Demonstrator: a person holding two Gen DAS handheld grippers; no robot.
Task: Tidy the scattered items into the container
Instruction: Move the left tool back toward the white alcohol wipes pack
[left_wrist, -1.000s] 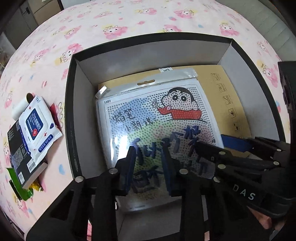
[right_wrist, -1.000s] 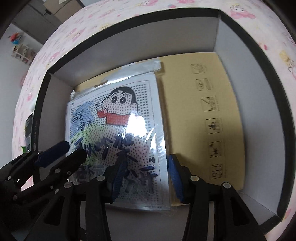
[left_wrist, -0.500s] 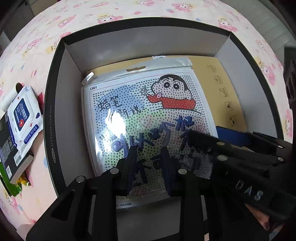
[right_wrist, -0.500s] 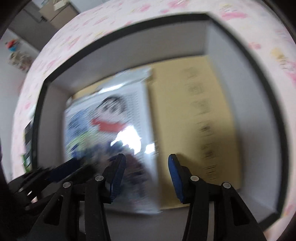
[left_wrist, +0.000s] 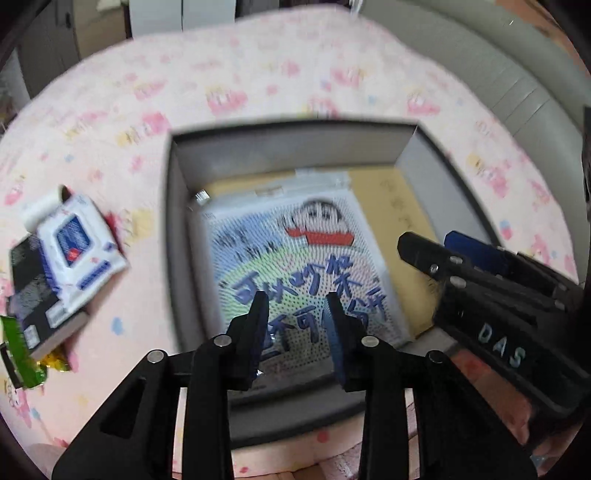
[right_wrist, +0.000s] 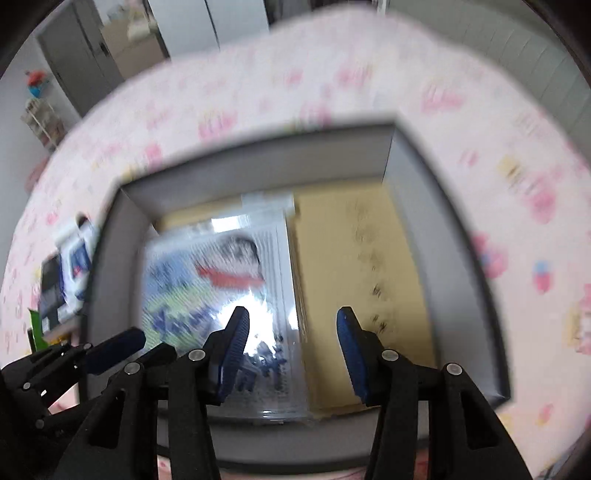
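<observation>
A black-rimmed grey box (left_wrist: 177, 229) (right_wrist: 443, 229) sits on the pink patterned cloth. Flat on its brown floor lies a clear-bagged cartoon bead sheet (left_wrist: 295, 258) (right_wrist: 221, 273). My left gripper (left_wrist: 295, 306) hangs open above the sheet's near part, holding nothing. My right gripper (right_wrist: 291, 321) is open too, above the sheet's right edge, also empty. Left of the box lie a white and blue wipes pack (left_wrist: 74, 247) (right_wrist: 79, 258), a black box (left_wrist: 33, 291) under it, and a green wrapper (left_wrist: 18, 347). Both views are motion-blurred.
The right gripper's black body (left_wrist: 498, 295) shows at the right of the left wrist view; the left gripper's body (right_wrist: 74, 362) shows at lower left of the right wrist view. A grey door (right_wrist: 85, 48) and a shelf stand beyond the cloth. Bare brown floor (right_wrist: 351, 258) fills the box's right half.
Both grippers have drawn back and up from the box, so the whole box and more cloth show. The right fingers have spread wider. The bead sheet stays flat in the box.
</observation>
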